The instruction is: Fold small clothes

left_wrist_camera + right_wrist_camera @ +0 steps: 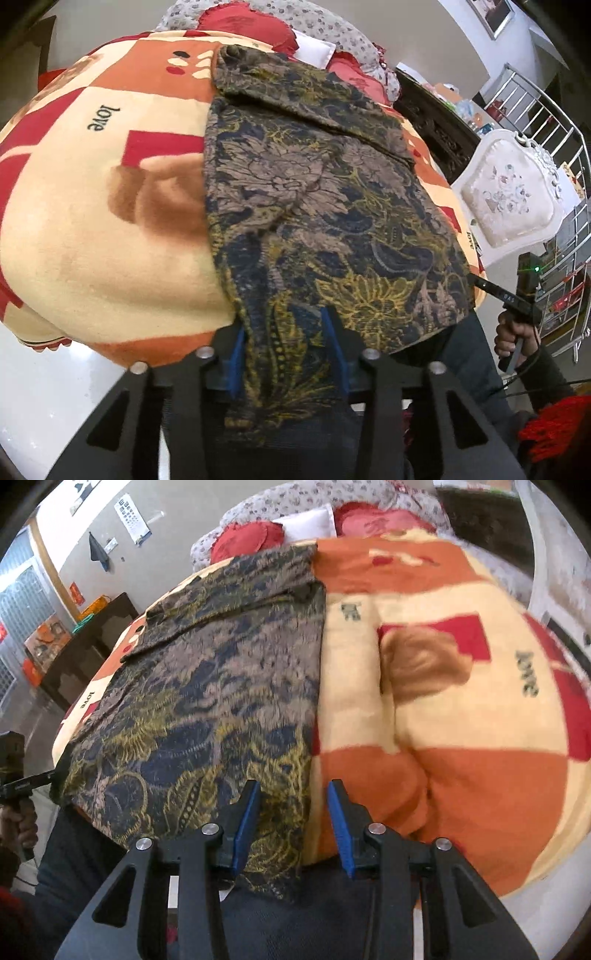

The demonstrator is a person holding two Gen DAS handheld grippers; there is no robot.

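A dark floral garment (317, 206), grey, navy and yellow, lies spread lengthwise on the bed blanket (92, 221). Its near hem hangs over the bed's front edge. My left gripper (288, 350) is open, with the garment's near left corner lying between its blue pads. In the right wrist view the garment (207, 686) fills the left half. My right gripper (293, 819) is open, with the near right corner of the hem between its blue pads (247, 819). The right gripper also shows in the left wrist view (502, 293), at the garment's right corner.
The blanket (443, 716) is cream, orange and red with a bear print. Red pillows (243, 22) and a white one lie at the bed's head. A white padded chair (513, 192) and a metal rail (554, 122) stand on the right. A dark wooden cabinet (85, 646) stands beside the bed.
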